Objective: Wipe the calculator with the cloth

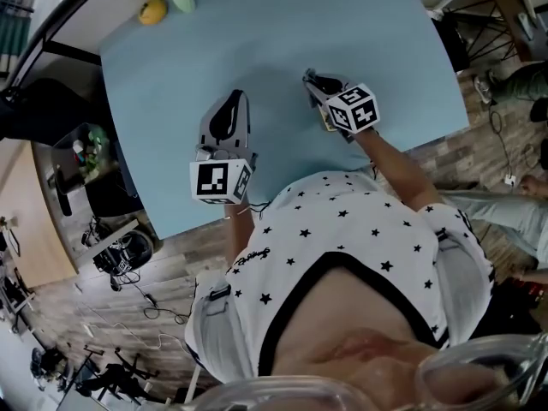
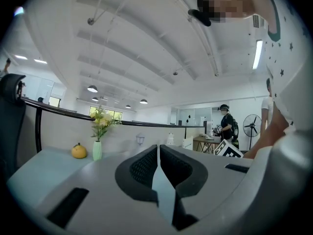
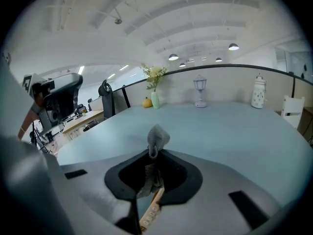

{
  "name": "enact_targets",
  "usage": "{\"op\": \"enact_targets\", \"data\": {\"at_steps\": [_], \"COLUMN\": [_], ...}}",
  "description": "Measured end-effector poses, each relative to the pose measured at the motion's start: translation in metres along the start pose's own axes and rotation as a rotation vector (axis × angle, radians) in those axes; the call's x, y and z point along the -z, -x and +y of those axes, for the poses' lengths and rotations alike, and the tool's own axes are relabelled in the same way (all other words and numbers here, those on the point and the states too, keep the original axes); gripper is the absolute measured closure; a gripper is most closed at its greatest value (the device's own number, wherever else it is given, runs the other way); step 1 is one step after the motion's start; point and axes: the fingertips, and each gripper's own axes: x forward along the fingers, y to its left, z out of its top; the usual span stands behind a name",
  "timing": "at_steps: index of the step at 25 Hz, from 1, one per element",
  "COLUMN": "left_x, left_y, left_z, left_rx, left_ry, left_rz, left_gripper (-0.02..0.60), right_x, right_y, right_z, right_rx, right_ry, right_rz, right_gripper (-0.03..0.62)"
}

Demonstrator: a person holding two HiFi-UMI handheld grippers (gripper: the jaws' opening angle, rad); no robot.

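1. The right gripper (image 3: 153,154) is clamped tight on a small grey fabric cloth (image 3: 157,138), and a tuft of the cloth pokes past the jaw tips.
2. A tan, key-lined calculator (image 3: 149,215) (only an edge shows) lies just beneath the cloth, behind the jaw tips.
3. The left gripper (image 2: 159,151) is closed on nothing, over the pale blue table (image 1: 257,41).

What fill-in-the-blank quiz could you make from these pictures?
1. The right gripper is shut on a grey ____.
2. The left gripper holds nothing; its jaws are ____.
3. The vase of flowers stands near the edge of a light ____ table.

Missing words: cloth; shut; blue.
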Motion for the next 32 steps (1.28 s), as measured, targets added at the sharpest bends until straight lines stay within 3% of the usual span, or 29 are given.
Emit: {"op": "enact_targets", "data": {"at_steps": [13, 32], "left_x": [-0.002, -0.013], "left_y": [0.015, 0.021], "left_z": [-0.004, -0.036], "left_rx": [-0.077, -0.165], "left_ry": [-0.011, -0.035], "left_rz": [0.004, 0.02], "left_gripper": [0.541, 0.541], "right_x": [0.028, 0.038], "right_y": [-0.01, 0.011], "right_z": [-0.015, -0.066], "right_rx": [-0.011, 0.007], "right_ry": [0.043, 0.025], "right_rz": [0.105, 0.113], "right_gripper": [0.543, 0.543]}}
